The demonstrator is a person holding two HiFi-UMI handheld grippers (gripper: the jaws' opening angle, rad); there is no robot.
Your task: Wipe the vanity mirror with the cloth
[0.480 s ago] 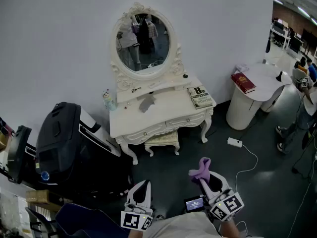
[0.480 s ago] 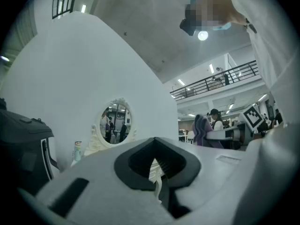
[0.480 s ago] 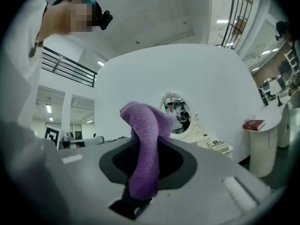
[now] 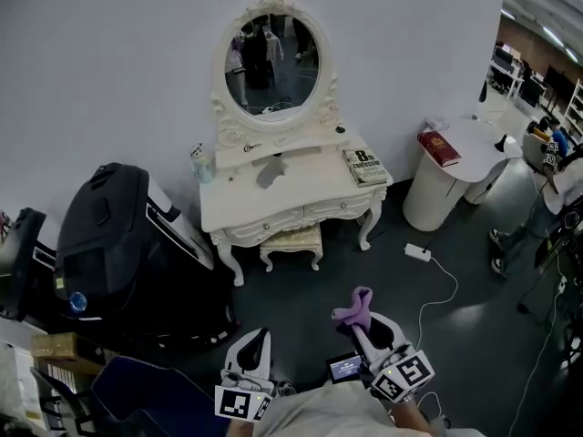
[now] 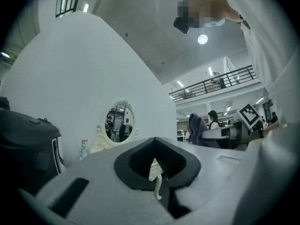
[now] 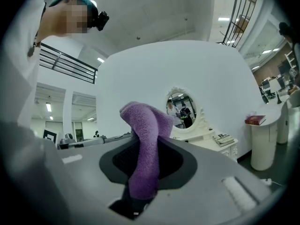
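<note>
Pinching the purple cloth (image 6: 145,144), the right gripper (image 6: 146,170) has its jaws closed on the lower end of the strip. The cloth's long axis runs out along the jaws, and its free end folds over at the top. In the head view the cloth (image 4: 353,306) sticks out ahead of the right gripper (image 4: 369,330), pointing toward the white dressing table (image 4: 301,198), its tip bent left. The oval vanity mirror (image 4: 271,57) stands upright at the back of that table, well apart from both grippers. The left gripper (image 4: 255,346) is low beside the right, its jaws pressed together at the tips, nothing between them.
</note>
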